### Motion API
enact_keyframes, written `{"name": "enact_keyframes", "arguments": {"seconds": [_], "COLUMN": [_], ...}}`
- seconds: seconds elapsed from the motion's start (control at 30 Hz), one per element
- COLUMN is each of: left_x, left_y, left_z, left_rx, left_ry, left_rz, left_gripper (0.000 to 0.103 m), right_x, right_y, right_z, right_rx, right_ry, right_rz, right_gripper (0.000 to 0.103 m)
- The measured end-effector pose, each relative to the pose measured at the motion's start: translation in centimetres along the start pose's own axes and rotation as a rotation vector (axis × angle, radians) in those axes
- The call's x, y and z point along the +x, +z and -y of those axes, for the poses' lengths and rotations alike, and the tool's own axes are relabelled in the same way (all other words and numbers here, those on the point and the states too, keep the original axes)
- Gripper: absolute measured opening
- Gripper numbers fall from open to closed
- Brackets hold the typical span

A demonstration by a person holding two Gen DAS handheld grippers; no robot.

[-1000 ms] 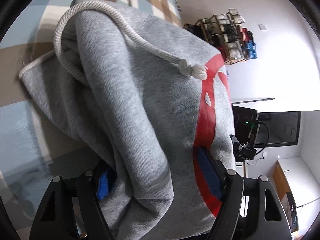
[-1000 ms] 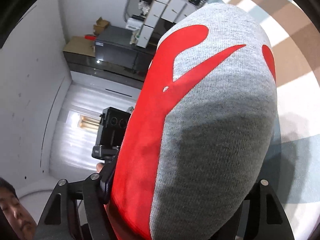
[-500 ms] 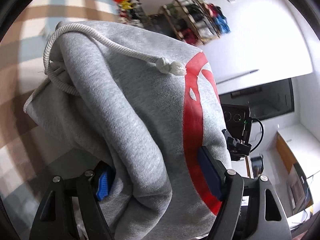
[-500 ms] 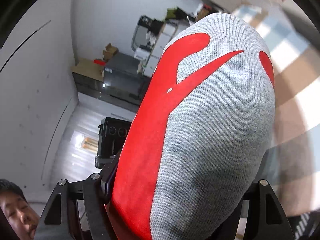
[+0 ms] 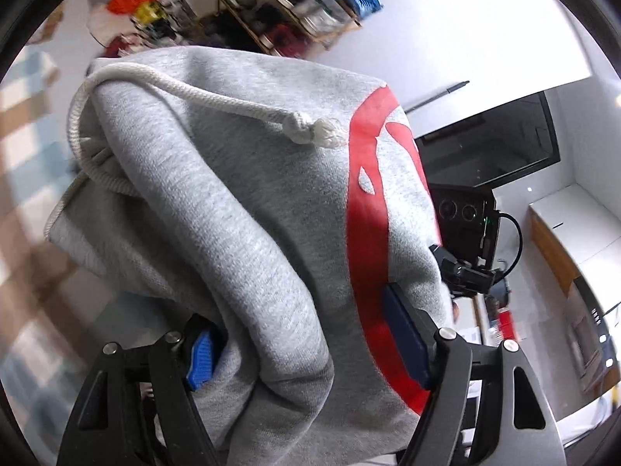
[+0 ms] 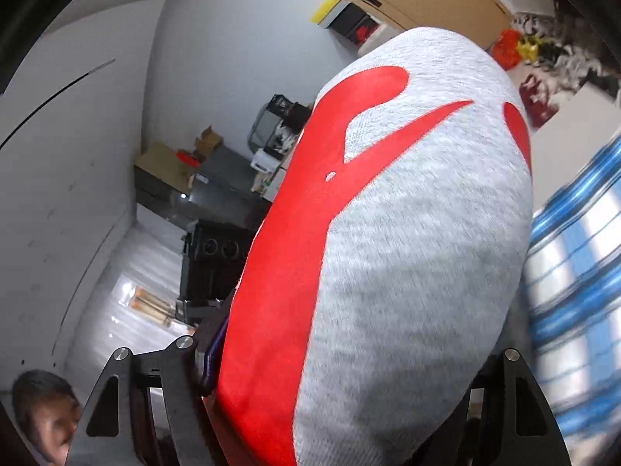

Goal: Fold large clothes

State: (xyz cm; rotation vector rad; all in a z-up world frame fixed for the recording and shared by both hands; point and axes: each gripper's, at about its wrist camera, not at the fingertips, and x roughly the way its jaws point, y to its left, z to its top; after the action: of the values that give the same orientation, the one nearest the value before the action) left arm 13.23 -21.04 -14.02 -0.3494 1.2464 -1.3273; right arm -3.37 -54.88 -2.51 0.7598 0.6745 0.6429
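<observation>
Both claws are clamped on the same bundled grey hoodie [image 5: 240, 233], which sits up in the air between them, off the checked surface [image 5: 23, 178] seen blurred at the left of the left wrist view. Left claw [image 5: 306, 345]: blue pads [image 5: 200, 357] press in from both sides on a thick fold of fabric, so it is pinching the hoodie with the jaws held wide by the bulk. A white drawcord [image 5: 217, 103] loops over the top of the bundle and ends in a knot near the red print [image 5: 368, 233] on the right side. Right claw [image 6: 341, 369]: the hoodie [image 6: 419, 272] fills the gap and bulges over it; only the left pad [image 6: 213, 345] shows, pressed against the red print [image 6: 295, 252], the right one hidden behind fabric — it is pinching the hoodie too. Background is motion-blurred: a clothes rack [image 5: 295, 7] against the far wall in the left view, a blue-striped surface [image 6: 574, 272] at the right edge of the right view, dark cabinets [image 6: 209, 194] far left. Part of a person's head [image 6: 42, 411] shows at the near left corner of the right view.
</observation>
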Motion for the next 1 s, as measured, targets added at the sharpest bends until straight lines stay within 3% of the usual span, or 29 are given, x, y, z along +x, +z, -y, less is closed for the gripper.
{"name": "enact_keyframes", "arguments": {"seconds": [0.1, 0.17, 0.2, 0.3, 0.33, 0.37, 0.47, 0.57, 0.67, 0.77, 0.83, 0.93, 1.0], "left_x": [5.1, 8.7, 10.4, 13.4, 13.2, 12.5, 9.8, 6.5, 5.7, 5.6, 9.0, 11.9, 13.4], "left_y": [1.2, 0.6, -0.2, -3.0, -3.9, -4.5, -4.8, -5.0, -3.7, -3.5, -1.9, -1.2, -0.7], "left_z": [-1.2, -3.6, -5.5, -9.8, -10.6, -11.2, -11.6, -11.0, -8.9, -7.4, -5.9, -6.4, -6.4], "left_rx": [-0.074, -0.130, -0.183, -0.266, -0.265, -0.254, -0.228, -0.166, -0.113, -0.064, -0.070, -0.107, -0.140], "left_ry": [-0.035, -0.006, 0.026, 0.046, 0.046, 0.047, 0.058, 0.081, 0.103, 0.100, 0.062, 0.026, 0.044], "left_rz": [0.007, 0.018, 0.035, -0.029, -0.040, -0.034, 0.015, 0.058, 0.083, 0.080, 0.045, -0.024, -0.062], "left_gripper": [0.071, 0.071, 0.071, 0.064, 0.064, 0.064, 0.064, 0.064, 0.065, 0.066, 0.066, 0.067, 0.067], "right_x": [-3.8, -4.8, -4.7, -2.2, -1.5, -1.6, -1.2, -1.5, -2.1, -4.9, -8.4, -12.0, -12.8], "right_y": [2.7, 4.4, 5.1, 5.5, 5.3, 5.3, 5.8, 6.0, 7.1, 7.7, 7.5, 5.5, 3.2], "right_z": [3.2, 7.2, 9.6, 16.8, 19.0, 19.8, 17.9, 18.4, 16.7, 13.8, 11.6, 8.9, 6.6], "right_rx": [-0.055, 0.004, 0.030, 0.139, 0.202, 0.217, 0.124, 0.088, 0.042, -0.031, -0.032, -0.049, -0.104], "right_ry": [-0.086, -0.184, -0.272, -0.609, -0.664, -0.671, -0.653, -0.699, -0.734, -0.790, -0.797, -0.721, -0.702], "right_rz": [-0.069, -0.115, -0.148, -0.306, -0.341, -0.339, -0.324, -0.354, -0.354, -0.238, -0.073, 0.104, 0.153], "right_gripper": [0.079, 0.087, 0.088, 0.089, 0.092, 0.101, 0.101, 0.100, 0.100, 0.101, 0.102, 0.102, 0.102]}}
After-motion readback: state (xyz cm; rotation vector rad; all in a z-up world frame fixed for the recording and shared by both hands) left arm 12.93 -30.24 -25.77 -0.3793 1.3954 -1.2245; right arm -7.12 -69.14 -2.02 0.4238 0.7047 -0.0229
